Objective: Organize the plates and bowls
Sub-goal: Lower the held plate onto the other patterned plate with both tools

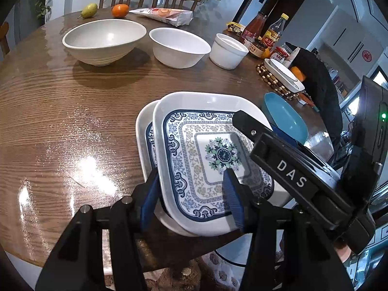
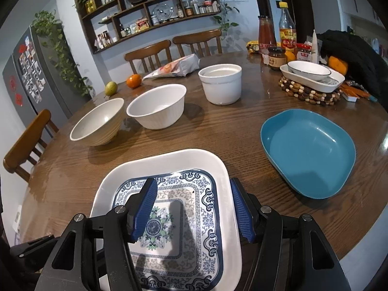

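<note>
A square plate with a blue pattern (image 1: 194,131) lies stacked, slightly offset, on a matching plate (image 1: 143,131) at the table's near edge. My left gripper (image 1: 191,191) is open, its fingers on either side of the top plate's near left edge. My right gripper (image 2: 194,208) is open and empty, hovering over the top plate (image 2: 169,167); its body shows in the left wrist view (image 1: 291,169). A blue dish (image 2: 308,150) lies to the right. Three white bowls (image 2: 99,126) (image 2: 157,106) (image 2: 220,82) stand in a row behind.
A white dish with a small bowl sits on a beaded trivet (image 2: 310,92) at the far right, beside sauce bottles and jars (image 2: 286,34). A pear (image 2: 111,87), an orange (image 2: 133,80) and a snack bag (image 2: 177,68) lie at the back. Wooden chairs surround the round table (image 2: 218,133).
</note>
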A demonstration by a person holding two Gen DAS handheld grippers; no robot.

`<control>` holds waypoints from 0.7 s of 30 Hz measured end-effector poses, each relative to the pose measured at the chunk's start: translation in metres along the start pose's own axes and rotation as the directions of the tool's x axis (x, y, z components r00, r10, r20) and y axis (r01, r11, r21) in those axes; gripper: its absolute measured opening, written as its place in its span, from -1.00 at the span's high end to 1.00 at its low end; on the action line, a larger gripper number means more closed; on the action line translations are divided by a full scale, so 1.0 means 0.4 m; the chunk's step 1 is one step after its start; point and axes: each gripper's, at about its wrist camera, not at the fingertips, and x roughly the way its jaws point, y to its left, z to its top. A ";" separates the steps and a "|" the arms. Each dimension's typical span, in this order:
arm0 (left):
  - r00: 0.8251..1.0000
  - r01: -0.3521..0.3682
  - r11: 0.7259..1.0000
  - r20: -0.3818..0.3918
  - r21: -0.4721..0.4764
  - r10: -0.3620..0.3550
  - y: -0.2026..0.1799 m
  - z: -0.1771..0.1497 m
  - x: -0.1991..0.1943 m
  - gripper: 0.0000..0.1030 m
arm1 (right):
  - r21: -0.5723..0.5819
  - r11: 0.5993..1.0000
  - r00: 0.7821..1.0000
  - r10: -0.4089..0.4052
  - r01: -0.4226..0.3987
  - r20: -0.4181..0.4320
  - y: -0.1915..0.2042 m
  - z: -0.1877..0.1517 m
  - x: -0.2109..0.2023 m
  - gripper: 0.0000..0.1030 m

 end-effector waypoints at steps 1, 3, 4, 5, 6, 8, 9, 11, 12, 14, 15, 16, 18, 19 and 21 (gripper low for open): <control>1.000 -0.004 1.000 0.004 0.004 0.004 -0.001 0.000 -0.002 0.01 | 0.000 1.000 1.000 0.001 -0.001 0.000 -0.001 0.001 -0.001 -0.22; 1.000 -0.008 1.000 0.007 0.012 0.008 -0.002 0.000 -0.004 0.01 | -0.003 1.000 1.000 0.005 -0.005 0.003 -0.001 0.001 0.001 -0.22; 1.000 -0.006 1.000 0.005 0.010 0.005 0.000 0.000 -0.004 0.01 | -0.003 1.000 1.000 0.005 -0.005 0.003 0.000 0.001 0.002 -0.22; 1.000 -0.003 1.000 0.003 0.008 0.003 0.000 0.000 -0.005 0.01 | -0.002 1.000 1.000 0.004 -0.004 0.002 0.001 0.000 0.002 -0.22; 1.000 -0.001 1.000 0.003 0.007 0.001 0.001 0.000 -0.006 0.01 | -0.001 1.000 1.000 0.003 -0.003 0.002 0.002 0.000 0.000 -0.22; 1.000 0.002 1.000 0.001 0.007 -0.002 0.002 0.000 -0.008 0.01 | -0.003 1.000 1.000 0.004 -0.004 0.003 0.004 -0.001 0.000 -0.22; 1.000 0.003 1.000 -0.002 0.009 -0.003 0.002 0.000 -0.007 0.01 | -0.003 1.000 1.000 0.004 -0.004 0.003 0.003 -0.001 0.001 -0.22; 1.000 0.007 1.000 -0.005 0.007 -0.007 0.004 0.001 -0.008 0.01 | -0.003 1.000 1.000 0.000 0.000 0.003 0.003 0.000 0.000 -0.22; 1.000 0.009 1.000 -0.005 0.006 -0.009 0.005 0.001 -0.009 0.01 | -0.003 1.000 1.000 0.001 -0.001 0.005 0.002 0.000 0.000 -0.22; 1.000 0.014 1.000 -0.009 0.006 -0.014 0.007 0.001 -0.011 0.00 | -0.003 1.000 1.000 0.001 -0.001 0.004 0.002 -0.002 0.001 -0.22; 1.000 0.017 1.000 -0.011 0.005 -0.017 0.008 0.001 -0.011 0.00 | -0.003 1.000 1.000 0.001 -0.001 0.004 0.002 -0.003 0.002 -0.22; 1.000 0.021 1.000 -0.013 0.004 -0.021 0.009 0.002 -0.011 0.00 | -0.002 1.000 1.000 0.001 -0.001 0.004 0.002 -0.003 0.002 -0.22; 0.999 0.028 1.000 -0.017 0.001 -0.028 0.011 0.003 -0.011 -0.01 | -0.001 1.000 1.000 0.002 -0.002 0.004 0.003 -0.003 0.001 -0.22; 0.999 0.030 1.000 -0.020 0.000 -0.030 0.012 0.003 -0.012 -0.01 | -0.002 1.000 1.000 0.002 -0.002 0.004 0.004 -0.003 0.000 -0.22; 0.999 0.046 0.999 -0.025 -0.011 -0.046 0.017 0.005 -0.015 -0.06 | -0.005 1.000 1.000 0.000 0.000 0.007 0.003 -0.002 0.001 -0.22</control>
